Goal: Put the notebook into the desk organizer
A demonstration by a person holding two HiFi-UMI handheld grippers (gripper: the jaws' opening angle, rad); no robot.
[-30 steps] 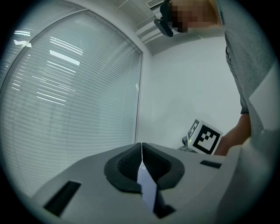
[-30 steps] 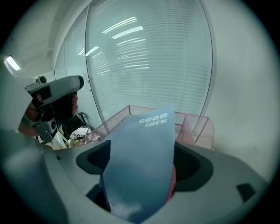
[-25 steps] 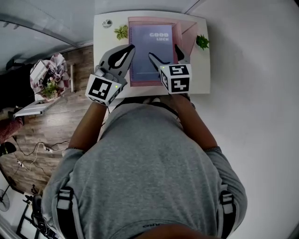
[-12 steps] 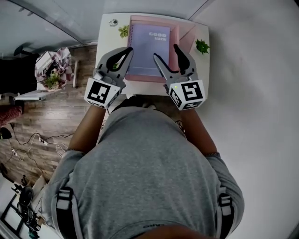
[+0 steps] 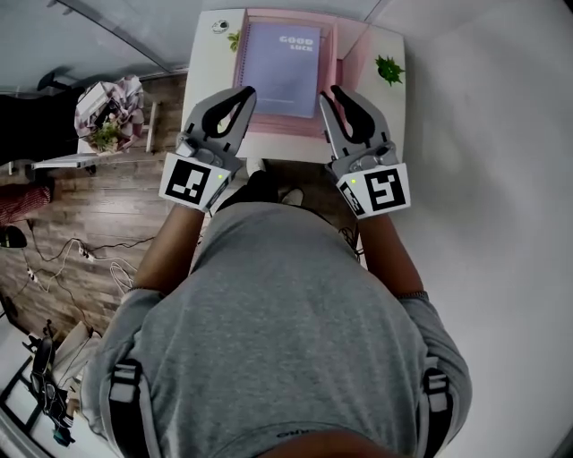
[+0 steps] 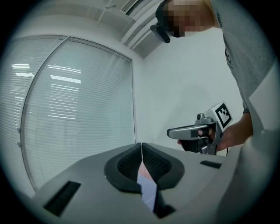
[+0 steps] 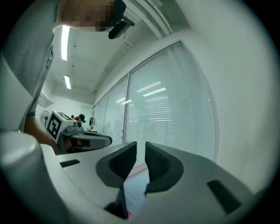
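Note:
The lavender notebook [image 5: 283,64] lies flat inside the pink desk organizer [image 5: 336,72] on the white desk [image 5: 208,80]. Both grippers hover at the desk's near edge, short of the organizer and touching nothing. My left gripper [image 5: 245,91] is shut and empty; in its own view the pads [image 6: 131,159] meet. My right gripper [image 5: 329,93] is closing, with only a narrow gap between its pads [image 7: 124,159] and nothing in that gap. Each gripper shows in the other's view: the right gripper [image 6: 175,131] and the left gripper [image 7: 108,140].
Two small green plants [image 5: 235,40] [image 5: 389,68] flank the organizer, and a small round item [image 5: 219,27] sits at the desk's far left corner. Wood floor with cables and a cluttered stand [image 5: 106,116] lies to the left. A pale wall is on the right.
Both grippers have drawn back from the notebook toward the person. The right jaws went from wide open to nearly closed. The notebook stays in the organizer.

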